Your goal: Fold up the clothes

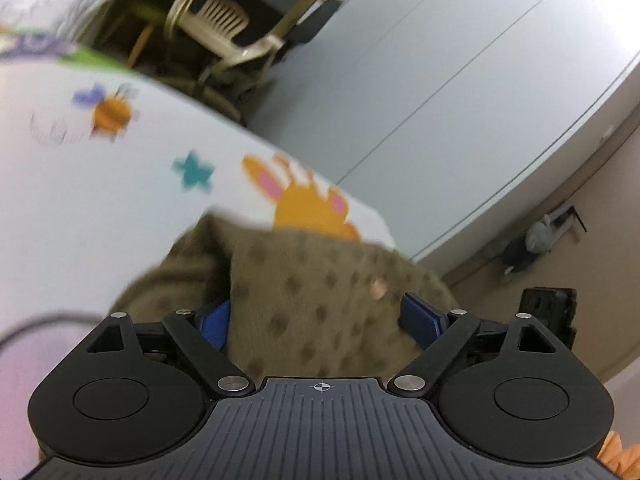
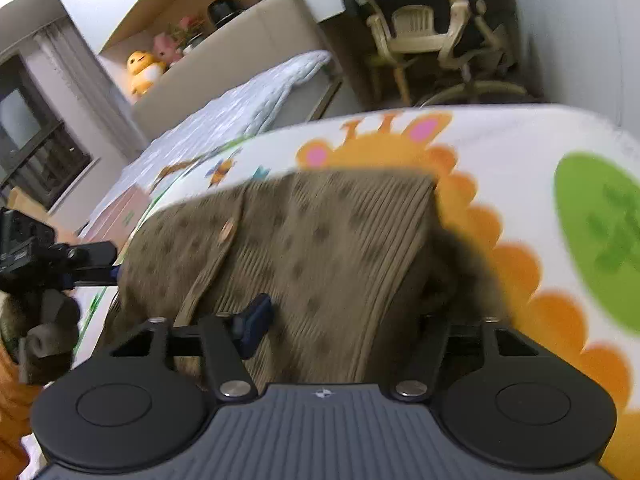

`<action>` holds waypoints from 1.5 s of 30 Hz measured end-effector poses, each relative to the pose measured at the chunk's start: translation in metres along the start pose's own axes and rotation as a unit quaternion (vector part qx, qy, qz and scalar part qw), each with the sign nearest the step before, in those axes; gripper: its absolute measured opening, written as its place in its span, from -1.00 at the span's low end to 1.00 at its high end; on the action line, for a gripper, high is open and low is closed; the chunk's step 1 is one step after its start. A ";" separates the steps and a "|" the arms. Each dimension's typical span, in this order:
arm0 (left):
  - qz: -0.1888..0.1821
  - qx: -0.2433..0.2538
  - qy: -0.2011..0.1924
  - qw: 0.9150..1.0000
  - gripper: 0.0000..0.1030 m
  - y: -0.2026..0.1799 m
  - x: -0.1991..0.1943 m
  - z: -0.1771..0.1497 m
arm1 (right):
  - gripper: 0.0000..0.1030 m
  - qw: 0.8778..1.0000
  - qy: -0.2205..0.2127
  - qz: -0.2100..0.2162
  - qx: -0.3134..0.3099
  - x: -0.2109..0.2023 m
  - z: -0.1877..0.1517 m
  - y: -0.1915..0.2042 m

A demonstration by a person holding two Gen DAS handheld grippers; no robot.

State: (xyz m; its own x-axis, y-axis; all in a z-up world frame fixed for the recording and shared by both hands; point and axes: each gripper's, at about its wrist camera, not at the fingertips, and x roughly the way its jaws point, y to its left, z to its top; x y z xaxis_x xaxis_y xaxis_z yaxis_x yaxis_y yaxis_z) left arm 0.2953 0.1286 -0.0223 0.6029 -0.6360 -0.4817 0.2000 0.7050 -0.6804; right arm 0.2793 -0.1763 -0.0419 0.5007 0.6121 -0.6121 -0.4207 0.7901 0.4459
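Olive-brown knit cardigan (image 2: 304, 248) with darker dots, ribbed bands and a pale round button (image 2: 227, 229) lies on a white play mat (image 2: 532, 148) printed with cartoon animals, near the mat's front edge. In the right wrist view the garment is folded over itself: one ribbed panel runs up toward the far hem, and a darker bunched part sits at its right side. In the left wrist view the same cardigan (image 1: 320, 280) fills the space ahead of the tool, with a fold ridge on the left and the button (image 1: 376, 289) right of centre.

Left gripper (image 1: 320, 316): blue fingers (image 1: 216, 320) stand wide apart, one on each side of the fabric; cloth lies between them, but the pads do not visibly press on it. Reads as open.

Right gripper (image 2: 344, 320): one blue finger (image 2: 256, 320) rests on top of the knit; the other is hidden under the dark bunched fabric. Cannot tell whether it clamps the cloth.

The left tool and the hand holding it show at the left edge of the right wrist view, just beside the cardigan.

Surroundings: mat print shows an orange rabbit (image 1: 304, 200), a bee (image 1: 112, 112), a teal star (image 1: 194, 172), a green patch (image 2: 600, 232). Beyond the mat: a beige chair (image 2: 420, 36), a quilted bed (image 2: 240, 108), a yellow plush toy (image 2: 142, 70), white wardrobe doors (image 1: 440, 80). Both frames are motion-blurred.
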 end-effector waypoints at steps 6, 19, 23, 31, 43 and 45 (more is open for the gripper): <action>0.019 0.035 0.013 0.999 0.56 -0.011 0.009 -0.025 | -0.42 0.998 -0.011 -0.036 -0.055 -0.013 -0.010 0.028; 0.006 0.099 -0.067 0.993 -0.18 -0.066 -0.090 -0.031 | -0.70 0.995 -0.067 0.029 -0.068 -0.096 -0.037 0.078; 0.055 0.051 -0.035 0.997 -0.02 -0.031 -0.081 -0.049 | -0.49 0.999 -0.018 -0.018 -0.028 -0.071 -0.071 0.049; 0.050 0.004 -0.006 0.999 0.68 0.005 -0.075 -0.067 | 0.07 0.997 -0.071 -0.014 0.034 -0.095 -0.068 0.019; 0.010 -0.042 -0.034 0.998 0.82 0.007 -0.051 -0.054 | 0.26 0.991 -0.126 -0.019 -0.044 -0.082 -0.064 0.058; 0.003 -0.077 -0.034 0.996 0.82 0.020 -0.044 -0.047 | 0.36 0.984 -0.150 -0.023 -0.089 -0.085 -0.062 0.075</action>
State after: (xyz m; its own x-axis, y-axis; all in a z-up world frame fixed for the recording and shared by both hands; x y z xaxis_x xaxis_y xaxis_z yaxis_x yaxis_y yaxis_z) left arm 0.2362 0.1556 -0.0405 0.6556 -0.6051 -0.4517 0.0774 0.6489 -0.7569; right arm 0.1583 -0.1713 0.0035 0.7122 0.5789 -0.3971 -0.5042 0.8154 0.2844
